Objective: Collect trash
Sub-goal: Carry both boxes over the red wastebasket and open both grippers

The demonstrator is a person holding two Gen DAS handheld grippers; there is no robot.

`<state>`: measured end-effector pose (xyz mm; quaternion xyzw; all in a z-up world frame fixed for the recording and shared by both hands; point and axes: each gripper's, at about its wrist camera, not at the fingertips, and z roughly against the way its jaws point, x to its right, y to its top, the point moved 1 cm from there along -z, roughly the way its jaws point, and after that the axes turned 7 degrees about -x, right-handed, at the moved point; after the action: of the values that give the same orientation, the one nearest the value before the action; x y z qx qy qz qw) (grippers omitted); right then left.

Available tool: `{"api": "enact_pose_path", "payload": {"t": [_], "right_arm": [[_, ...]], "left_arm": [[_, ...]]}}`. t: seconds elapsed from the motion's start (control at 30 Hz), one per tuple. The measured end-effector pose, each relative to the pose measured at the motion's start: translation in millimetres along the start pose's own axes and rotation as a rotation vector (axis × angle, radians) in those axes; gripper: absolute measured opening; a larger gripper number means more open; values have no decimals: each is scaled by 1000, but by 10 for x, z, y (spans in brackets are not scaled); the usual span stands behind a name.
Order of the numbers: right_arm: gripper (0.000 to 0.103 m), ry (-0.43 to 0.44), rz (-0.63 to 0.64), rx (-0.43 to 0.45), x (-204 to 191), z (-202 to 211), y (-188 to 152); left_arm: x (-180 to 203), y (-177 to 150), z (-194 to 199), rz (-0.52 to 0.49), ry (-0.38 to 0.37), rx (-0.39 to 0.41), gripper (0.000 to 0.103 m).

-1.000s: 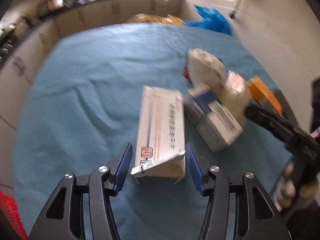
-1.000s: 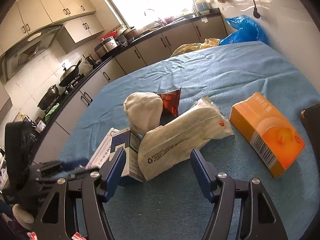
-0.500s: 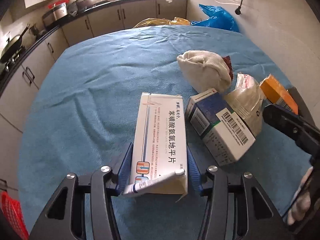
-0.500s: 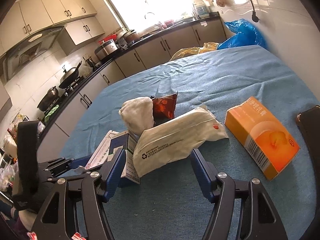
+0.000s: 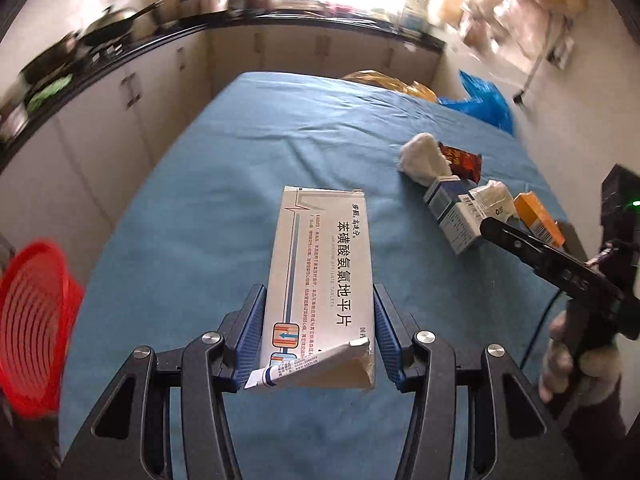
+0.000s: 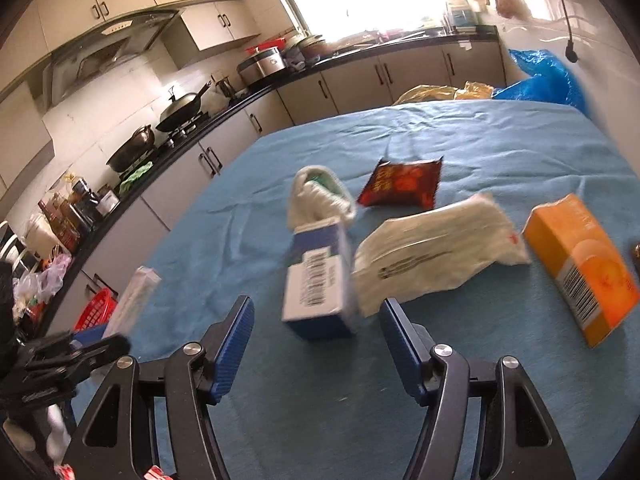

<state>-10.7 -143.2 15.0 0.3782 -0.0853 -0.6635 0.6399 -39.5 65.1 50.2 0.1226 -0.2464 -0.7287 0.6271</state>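
My left gripper (image 5: 318,332) is shut on a long white medicine box (image 5: 324,264) and holds it in the air above the blue tablecloth (image 5: 224,184). The right wrist view shows that box (image 6: 134,300) at the lower left. My right gripper (image 6: 316,344) is open, low over the cloth. A blue-and-white box (image 6: 316,280) lies just ahead of its fingertips, untouched. Around it lie a crumpled white bag (image 6: 320,196), a red wrapper (image 6: 404,184), a white pouch (image 6: 436,252) and an orange box (image 6: 580,264).
A red mesh basket (image 5: 32,320) stands beside the table at the left, low down. Kitchen cabinets and a stove with pans run along the left and far sides. Blue and yellow plastic bags (image 5: 484,104) sit past the table's far end. A hand (image 5: 560,360) grips the right tool.
My left gripper closed on the white box, lifted it off the cloth and swung left, bringing the red basket into view. My right gripper shifted left, from the white pouch to the blue-and-white box.
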Motion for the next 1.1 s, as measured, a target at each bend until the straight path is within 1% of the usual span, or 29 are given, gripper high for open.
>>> {"api": "enact_pose_path", "payload": {"t": [0.07, 0.17, 0.23, 0.27, 0.33, 0.37, 0.4, 0.5, 0.6, 0.73, 0.83, 0.9, 0.93, 1.0, 1.1], "right_arm": [[70, -15, 13, -17, -71, -58, -2], [70, -101, 66, -36, -205, -187, 65], [68, -139, 83, -56, -252, -272, 96], [64, -162, 90, -68, -278, -327, 109], [42, -197, 98, -84, -324, -390, 122], [37, -206, 98, -91, -339, -402, 123], [37, -217, 87, -96, -353, -400, 118], [37, -203, 77, -96, -414, -325, 88], [37, -195, 96, -77, -541, -132, -2], [37, -150, 124, -36, -795, 222, -126], [37, -82, 164, -20, -1104, 410, -164], [37, -29, 191, -37, -1335, 394, -192], [37, 18, 217, -56, -1522, 353, -212], [37, 77, 253, -86, -1794, 250, -259], [37, 200, 299, -153, -2331, -25, -299]], "left_arm": [[-111, -124, 109, 32, 2, 10, 51], [-260, -310, 292, 67, 46, 38, 51], [-338, -398, 374, 81, 59, 45, 51], [-378, -451, 424, 88, 72, 50, 51], [-443, -532, 530, 94, 107, 67, 51], [-476, -568, 581, 96, 122, 76, 51], [-496, -596, 628, 99, 132, 83, 51], [-645, -677, 771, 119, 149, 100, 51], [-814, -762, 911, 148, 162, 118, 51], [-1099, -843, 1107, 183, 205, 155, 51], [-1389, -895, 1218, 233, 252, 178, 51], [-1628, -933, 1237, 277, 282, 169, 51], [-1737, -938, 1241, 294, 283, 164, 51], [-1981, -938, 1232, 333, 271, 152, 51], [-2268, -911, 1209, 379, 270, 135, 51]]}}
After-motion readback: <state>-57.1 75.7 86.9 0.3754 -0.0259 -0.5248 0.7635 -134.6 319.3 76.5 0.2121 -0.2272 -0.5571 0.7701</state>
